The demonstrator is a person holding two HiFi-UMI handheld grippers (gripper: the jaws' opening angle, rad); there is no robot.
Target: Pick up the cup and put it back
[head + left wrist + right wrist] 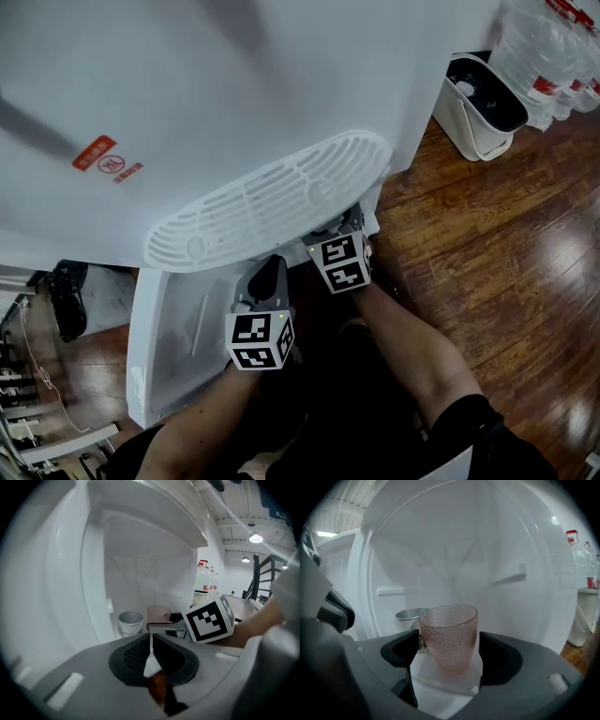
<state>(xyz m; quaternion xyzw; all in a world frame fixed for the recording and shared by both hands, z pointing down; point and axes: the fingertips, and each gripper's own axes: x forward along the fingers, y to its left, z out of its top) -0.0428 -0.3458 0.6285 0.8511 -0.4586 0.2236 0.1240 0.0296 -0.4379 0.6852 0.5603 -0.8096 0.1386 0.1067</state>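
Right gripper (449,644) fingers spread around a dimpled pink glass cup (449,630); left gripper (151,654) fingers pressed together.

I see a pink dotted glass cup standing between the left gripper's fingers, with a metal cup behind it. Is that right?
Not quite. The pink cup stands between the open fingers of the right gripper, as the right gripper view shows; the left gripper is shut on nothing. The metal cup is indeed behind it.

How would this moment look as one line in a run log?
right gripper: open around pink cup | pink cup: upright on white shelf | left gripper: shut, empty | metal cup: beside pink cup
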